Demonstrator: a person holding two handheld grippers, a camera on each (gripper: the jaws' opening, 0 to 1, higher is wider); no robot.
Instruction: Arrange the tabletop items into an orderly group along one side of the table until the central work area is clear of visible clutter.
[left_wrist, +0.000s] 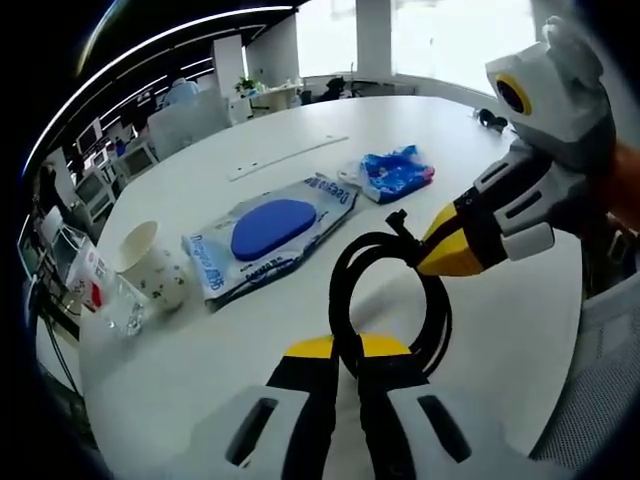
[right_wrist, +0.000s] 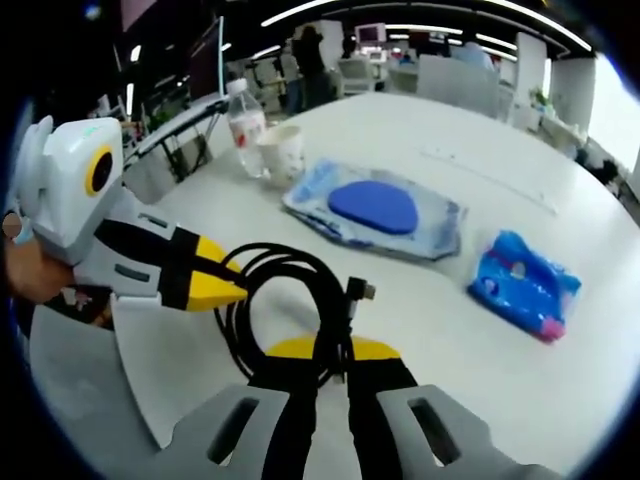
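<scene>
Gripping: black cable coil (left_wrist: 392, 300) is clamped by left tongs (left_wrist: 345, 372) at 6 o'clock, right tongs (right_wrist: 330, 368) likewise.
Handling: judged light, floppy; best taken across bundled strands.

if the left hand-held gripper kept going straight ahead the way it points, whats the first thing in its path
Probably the wet wipes pack. The left hand-held gripper is shut on the coiled black cable, which would travel with it; beyond the coil lies bare table, then the pack. Depth is hard to judge.
</scene>
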